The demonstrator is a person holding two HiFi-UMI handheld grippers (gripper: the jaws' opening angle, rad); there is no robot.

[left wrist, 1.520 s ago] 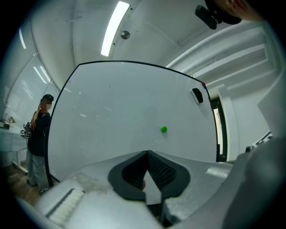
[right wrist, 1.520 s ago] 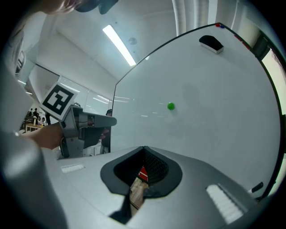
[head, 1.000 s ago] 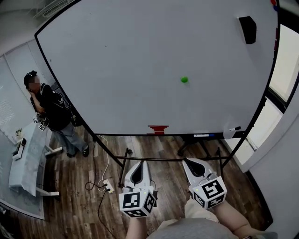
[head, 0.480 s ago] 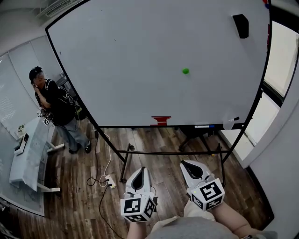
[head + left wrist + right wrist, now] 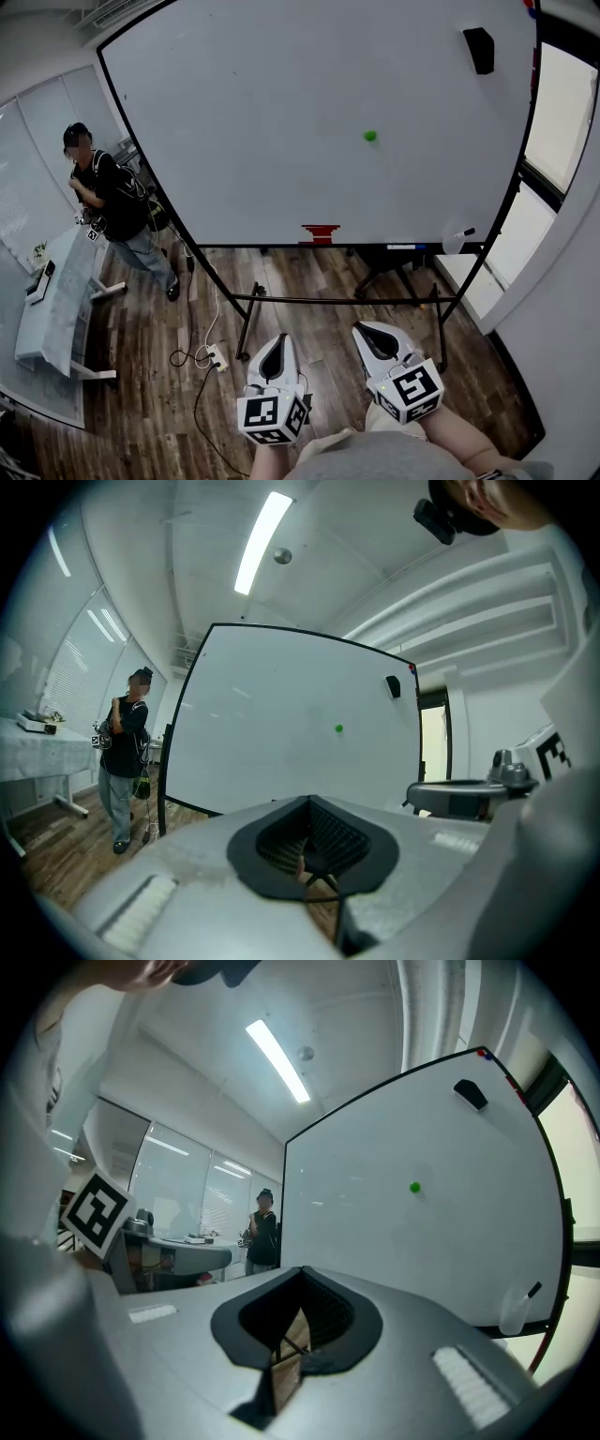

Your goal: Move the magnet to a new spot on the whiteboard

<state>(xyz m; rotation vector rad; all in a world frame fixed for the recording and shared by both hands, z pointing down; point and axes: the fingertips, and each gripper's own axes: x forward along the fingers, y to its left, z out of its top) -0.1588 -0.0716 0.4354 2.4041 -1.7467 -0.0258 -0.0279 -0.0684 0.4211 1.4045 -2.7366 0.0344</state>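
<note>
Big whiteboard [image 5: 262,122] on a black wheeled stand, tilted in the head view, over a wood-plank floor [image 5: 319,323]. Green magnet [image 5: 370,136] sits on the board right of ctr, approx mid-height, nearer the right edge than the left, bare white all round it. Black eraser [image 5: 478,50] sticks near the top right corner. A small red item [image 5: 320,233] sits at the bottom edge, about mid-way along. A white round thing [image 5: 455,239] w/ a dark marker rests at the bottom right corner. Room: window [image 5: 553,112] past the board's right edge, ceiling strip lights in both gripper views. A white-covered counter [image 5: 56,314] stands off the board's left edge, w/ a person [image 5: 105,202] in dark top standing btwn it and the board. A power strip [image 5: 217,357] and its cable lie on the floor below the board's left part.

Left hand-held gripper [image 5: 277,341] and right hand-held gripper [image 5: 372,332] are held low and side by side, near the person's body, both pointing level toward the board and well apart from it. Left jaws are closed together, nothing btwn them. Right jaws look closed too, only a thin slit showing floor, nothing held.

Open floor lies btwn the jaw tips and the stand's legs. The board face around the magnet is bare out to every edge.
</note>
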